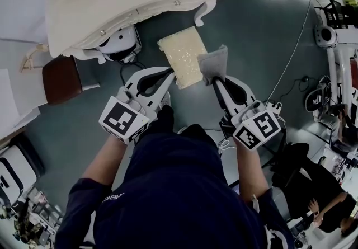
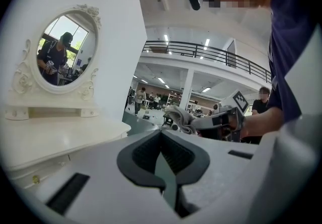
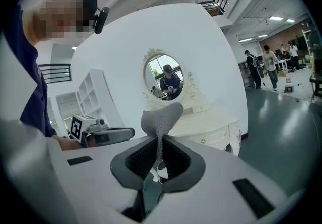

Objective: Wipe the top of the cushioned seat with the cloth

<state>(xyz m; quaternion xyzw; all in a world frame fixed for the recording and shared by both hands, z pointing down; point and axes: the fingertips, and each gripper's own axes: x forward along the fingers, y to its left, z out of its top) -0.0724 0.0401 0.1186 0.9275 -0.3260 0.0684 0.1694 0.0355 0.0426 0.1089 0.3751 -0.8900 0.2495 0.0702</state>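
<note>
Cloth (image 1: 213,63) is a plain mid-grey, and up close it has a fine mesh-like weave. Cushioned seat (image 1: 183,55) is pale cream-yellow, kinda speckled. Left gripper (image 1: 169,76) and right gripper (image 1: 215,81) are both white with dark grey pads (image 3: 187,166) and black-and-white square markers. Dressing table (image 1: 128,1) is off-white, floor (image 1: 263,29) is dark teal-green, the person's shirt (image 1: 179,186) is navy, and the stool (image 1: 60,78) is reddish-brown.

Both forearms reach forward, side by side. The left gripper (image 1: 169,76) is closed and empty; the right gripper (image 1: 215,81) pinches the cloth (image 1: 213,62).
</note>
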